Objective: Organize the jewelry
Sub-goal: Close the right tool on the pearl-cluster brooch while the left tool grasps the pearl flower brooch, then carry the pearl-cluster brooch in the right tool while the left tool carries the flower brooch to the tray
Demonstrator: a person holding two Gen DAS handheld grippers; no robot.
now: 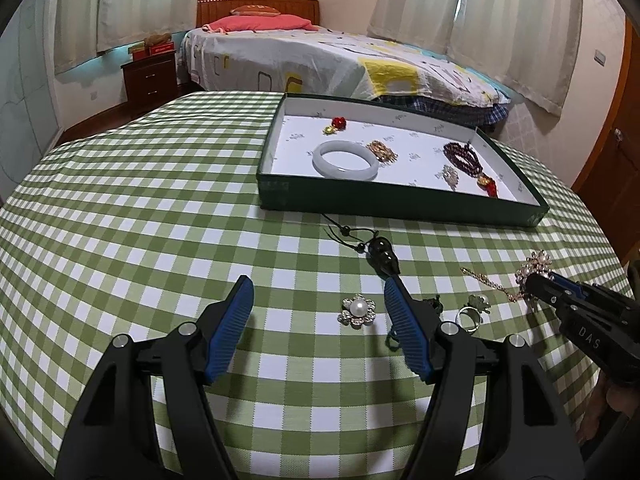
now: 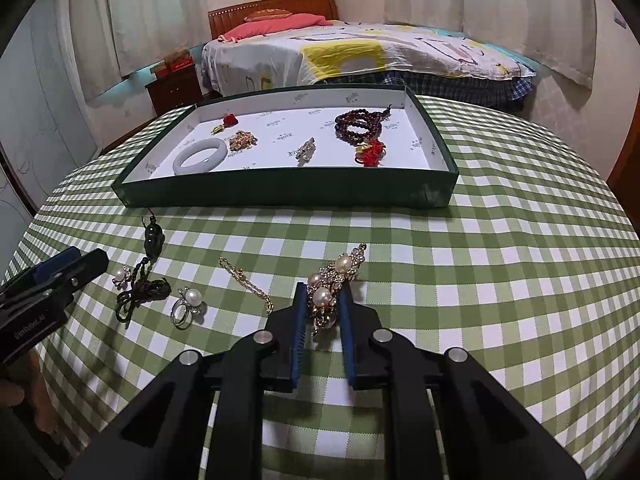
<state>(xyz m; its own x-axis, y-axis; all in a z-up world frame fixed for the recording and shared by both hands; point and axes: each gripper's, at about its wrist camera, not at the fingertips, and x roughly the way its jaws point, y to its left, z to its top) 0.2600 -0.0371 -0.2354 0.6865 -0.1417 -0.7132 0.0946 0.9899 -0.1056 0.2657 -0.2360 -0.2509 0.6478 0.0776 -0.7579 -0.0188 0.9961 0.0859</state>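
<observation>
Home bedroom, made bed [image 1: 320,52], nightstand [image 1: 150,78], curtains [image 1: 516,20]

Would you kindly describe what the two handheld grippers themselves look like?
Both match: the left gripper and right gripper have matte black linkage arms with silver round pivot pins and ribbed blue pads lining the jaws. White lettering marks their bodies, "DAS" on the right one. No cables or sleeves are visible.
</observation>
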